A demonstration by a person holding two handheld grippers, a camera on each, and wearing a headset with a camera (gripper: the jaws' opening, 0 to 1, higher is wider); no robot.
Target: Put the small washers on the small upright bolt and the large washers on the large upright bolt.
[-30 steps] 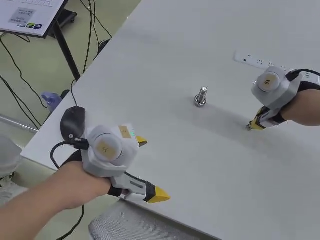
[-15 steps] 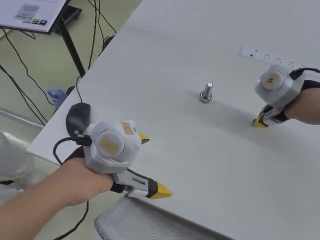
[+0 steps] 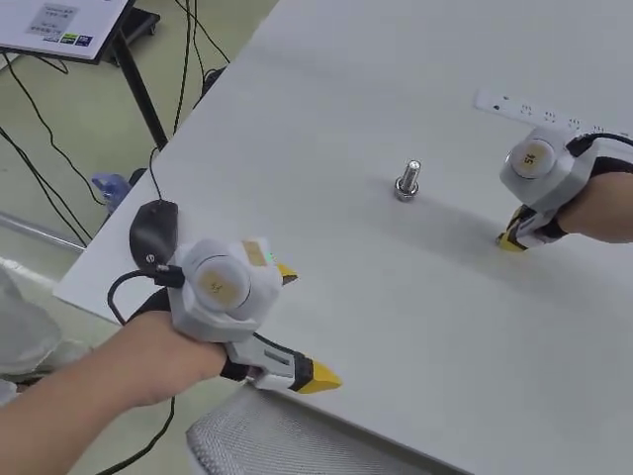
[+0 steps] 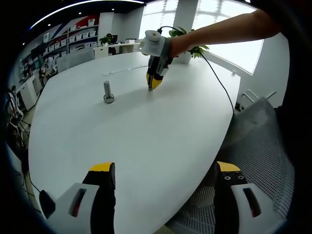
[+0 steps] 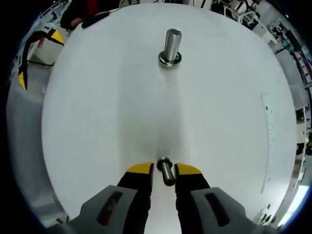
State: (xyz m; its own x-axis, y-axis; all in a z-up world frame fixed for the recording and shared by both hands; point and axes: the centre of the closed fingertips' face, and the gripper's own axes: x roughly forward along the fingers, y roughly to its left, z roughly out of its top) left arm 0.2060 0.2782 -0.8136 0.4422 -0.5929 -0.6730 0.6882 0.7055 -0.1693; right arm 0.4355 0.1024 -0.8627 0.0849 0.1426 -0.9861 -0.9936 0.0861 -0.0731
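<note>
1. The white table [image 3: 326, 89] is seen in all three views. Its far side and the room behind it are given by the left gripper view.
2. A grey mesh chair [image 3: 259, 443] is seen at the near table edge in the head view. It is seen at the right of the left gripper view.
3. The left gripper [image 3: 300, 325] is held in a hand above the near table edge, over the chair. Its own view shows it released, with the yellow-tipped jaws spread wide and touching neither table nor bolt.
4. The right gripper [image 3: 511, 240] is pointed down at the table, well apart from the left gripper. In the head view its jaws are largely hidden by its own body. In its own view they are drawn nearly together.
5. A white strip [image 3: 534, 109] lies flat beyond the right gripper.
6. A black mouse [image 3: 153, 230] lies at the table's left edge, near the left gripper.
7. The large bolt [image 3: 406, 181] stands upright between the two grippers, nearer the right one. A ring [image 5: 170, 60] at its foot is made plain by the right gripper view.
8. The small bolt [image 5: 165, 171] is seen between the right jaws, at the table. Thin dark gaps flank it, so a firm grasp cannot be told.
</note>
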